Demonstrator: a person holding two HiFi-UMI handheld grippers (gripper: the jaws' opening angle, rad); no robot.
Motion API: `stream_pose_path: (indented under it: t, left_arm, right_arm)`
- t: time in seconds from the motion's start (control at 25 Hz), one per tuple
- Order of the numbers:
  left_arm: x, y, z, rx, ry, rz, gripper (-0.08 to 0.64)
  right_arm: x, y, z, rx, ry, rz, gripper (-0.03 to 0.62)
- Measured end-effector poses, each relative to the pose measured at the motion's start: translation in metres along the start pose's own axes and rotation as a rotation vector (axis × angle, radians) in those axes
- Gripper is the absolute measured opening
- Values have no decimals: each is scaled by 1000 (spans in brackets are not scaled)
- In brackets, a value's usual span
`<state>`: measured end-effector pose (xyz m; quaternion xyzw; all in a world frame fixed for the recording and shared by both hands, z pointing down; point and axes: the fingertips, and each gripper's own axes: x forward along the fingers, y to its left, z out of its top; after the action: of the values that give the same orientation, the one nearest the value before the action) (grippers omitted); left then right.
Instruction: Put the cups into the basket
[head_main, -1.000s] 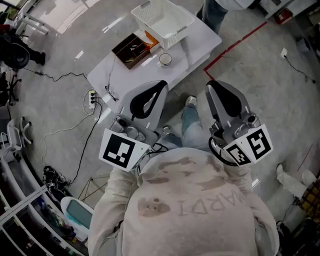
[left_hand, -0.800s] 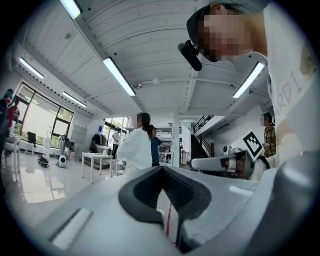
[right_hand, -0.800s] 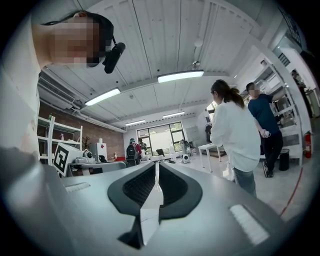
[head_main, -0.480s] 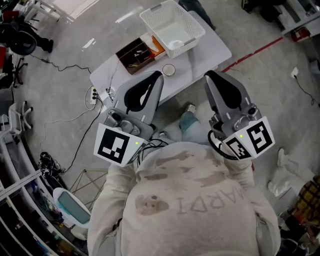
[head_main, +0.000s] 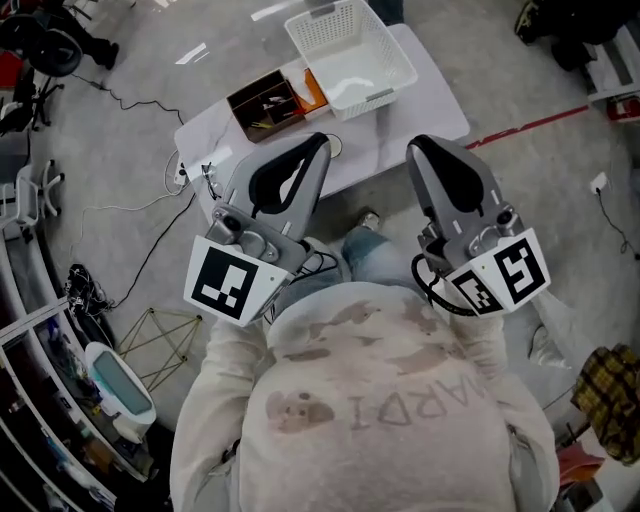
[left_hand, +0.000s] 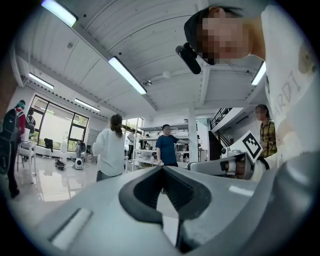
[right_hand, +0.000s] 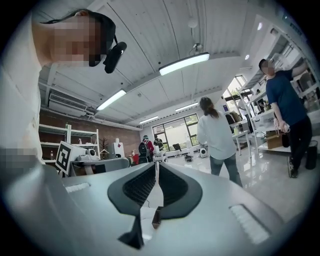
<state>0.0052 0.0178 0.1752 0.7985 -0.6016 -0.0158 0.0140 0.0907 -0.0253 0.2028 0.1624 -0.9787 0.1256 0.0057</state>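
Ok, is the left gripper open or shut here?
Shut and empty: in the left gripper view, the left gripper has its jaws meeting at the tips, with nothing held between them.

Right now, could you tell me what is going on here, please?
A person stands facing a white table, holding a hand-held gripper in each hand at chest height. The left hand-held gripper and the right hand-held gripper both have their jaws together and hold nothing. On the table sit a white basket with no cup showing inside and a brown box beside it. No cup has been picked up yet.
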Motion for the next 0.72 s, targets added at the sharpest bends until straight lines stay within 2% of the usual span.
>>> stream_pose_path:
  t: [0.2, 0.32, 0.72]
  left_arm:
    - [9, 8, -26, -28, 87, -4, 2]
    - [11, 19, -42, -43, 119, -20, 2]
    - [25, 61, -137, -132, 315, -203, 26]
  right_arm:
    - [12, -10, -18, 41, 23, 14, 49]
    - [22, -12, -28, 41, 29, -5, 49]
    - [58, -10, -39, 33, 22, -154, 49]
